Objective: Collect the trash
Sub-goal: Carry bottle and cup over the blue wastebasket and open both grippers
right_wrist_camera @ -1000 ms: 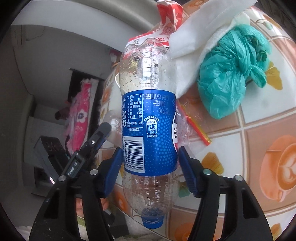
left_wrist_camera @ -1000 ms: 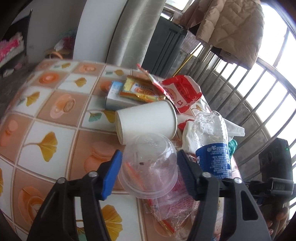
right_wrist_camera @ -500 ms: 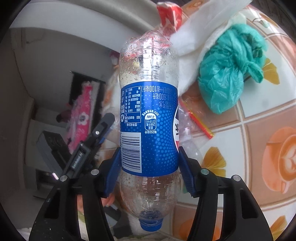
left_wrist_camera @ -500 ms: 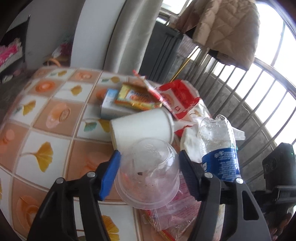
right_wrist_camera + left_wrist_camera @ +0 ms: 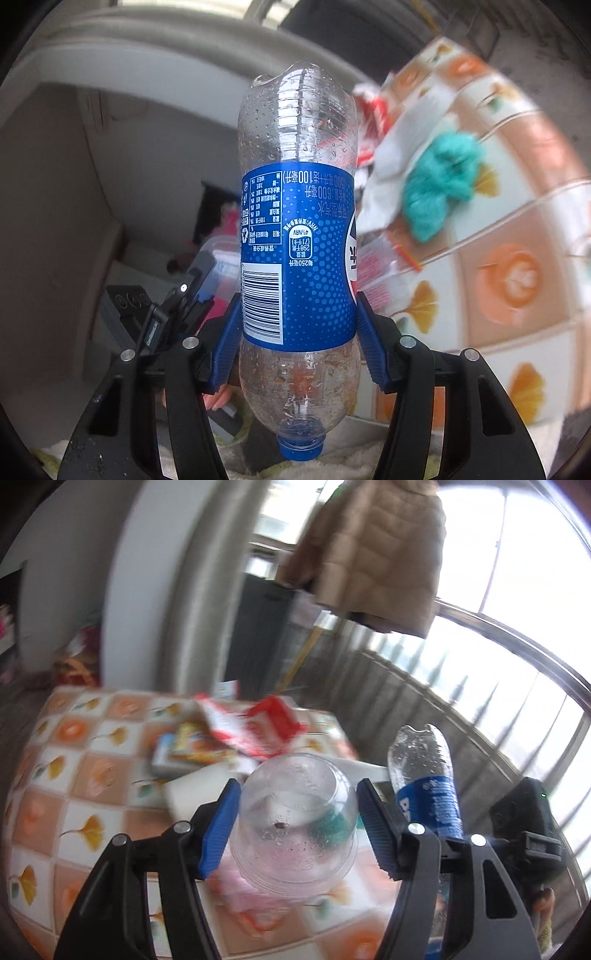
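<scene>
My left gripper (image 5: pixel 298 784) is shut on a clear plastic cup (image 5: pixel 295 834), held mouth toward the camera above the tiled tablecloth (image 5: pixel 74 775). My right gripper (image 5: pixel 297 299) is shut on a blue-labelled plastic bottle (image 5: pixel 299 221), cap toward the camera; the bottle (image 5: pixel 424 775) also shows to the right of the cup. On the table lie red-and-white wrappers (image 5: pixel 258 727), a white paper cup (image 5: pixel 192 790) on its side, a small box (image 5: pixel 166 757), a teal plastic bag (image 5: pixel 439 184), white tissue (image 5: pixel 406 122) and a clear bag (image 5: pixel 384 266).
A tan quilted jacket (image 5: pixel 369 554) hangs by the barred window (image 5: pixel 480 701) behind the table. A dark cabinet (image 5: pixel 258 627) and a grey curtain (image 5: pixel 192 609) stand at the back. The table's far edge is close behind the wrappers.
Both grippers have lifted with the cup and the bottle in them, so the table now sits lower and farther off. The jaws first closed a little on each item.
</scene>
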`<state>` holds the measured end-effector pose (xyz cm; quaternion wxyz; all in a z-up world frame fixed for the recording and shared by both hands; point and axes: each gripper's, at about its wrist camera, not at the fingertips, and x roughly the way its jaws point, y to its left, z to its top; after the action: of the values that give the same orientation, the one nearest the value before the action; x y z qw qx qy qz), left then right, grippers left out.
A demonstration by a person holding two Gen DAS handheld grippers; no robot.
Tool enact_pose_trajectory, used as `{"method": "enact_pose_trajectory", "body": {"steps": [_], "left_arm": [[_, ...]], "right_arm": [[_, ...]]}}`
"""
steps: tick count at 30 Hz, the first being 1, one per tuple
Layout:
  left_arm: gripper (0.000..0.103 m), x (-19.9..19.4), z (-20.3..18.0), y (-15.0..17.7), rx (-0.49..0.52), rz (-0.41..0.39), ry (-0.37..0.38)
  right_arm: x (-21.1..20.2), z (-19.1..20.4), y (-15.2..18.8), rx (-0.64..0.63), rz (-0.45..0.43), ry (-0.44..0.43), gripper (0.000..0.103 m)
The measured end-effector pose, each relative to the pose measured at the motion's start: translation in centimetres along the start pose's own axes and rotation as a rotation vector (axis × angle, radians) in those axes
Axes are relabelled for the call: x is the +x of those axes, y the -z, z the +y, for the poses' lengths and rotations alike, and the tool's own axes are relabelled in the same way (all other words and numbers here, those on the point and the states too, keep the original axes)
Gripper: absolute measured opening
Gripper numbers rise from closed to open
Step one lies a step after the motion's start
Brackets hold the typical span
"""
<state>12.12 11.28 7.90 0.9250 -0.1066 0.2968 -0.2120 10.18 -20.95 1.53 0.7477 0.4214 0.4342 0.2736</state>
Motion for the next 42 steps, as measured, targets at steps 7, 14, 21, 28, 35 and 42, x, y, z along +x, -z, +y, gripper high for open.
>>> {"method": "enact_pose_trajectory", "body": {"steps": [7, 14, 21, 28, 35, 42], "left_arm": [[0.063, 5.2, -11.2, -0.3, 0.148, 0.111, 0.247], [0.063, 15.6, -24.9, 3.6, 0.297, 0.39, 0.446], [0.063, 27.4, -35.9, 10.9, 0.46, 0.651, 0.414], [0.076, 36.1, -42.5, 15.7, 0.515, 0.783, 0.403], [0.084, 37.4, -43.6, 14.9, 0.474, 0.752, 0.409], [0.085, 32.6, -41.8, 13.1, 0.465, 0.69, 0.498]], "right_arm": [[-12.5, -6.4, 1.8, 0.175, -0.288, 0.018, 0.055], [-20.2, -18.0, 6.2, 0.571, -0.5, -0.038, 0.055], [-22.1, -29.3, 9.1, 0.903, -0.614, -0.127, 0.056], [-20.8, -38.6, 9.6, 1.155, -0.666, -0.262, 0.063], [-21.6, -41.5, 10.4, 1.258, -0.75, -0.305, 0.072], [-22.9, -40.4, 11.2, 1.213, -0.76, -0.289, 0.072]]}}
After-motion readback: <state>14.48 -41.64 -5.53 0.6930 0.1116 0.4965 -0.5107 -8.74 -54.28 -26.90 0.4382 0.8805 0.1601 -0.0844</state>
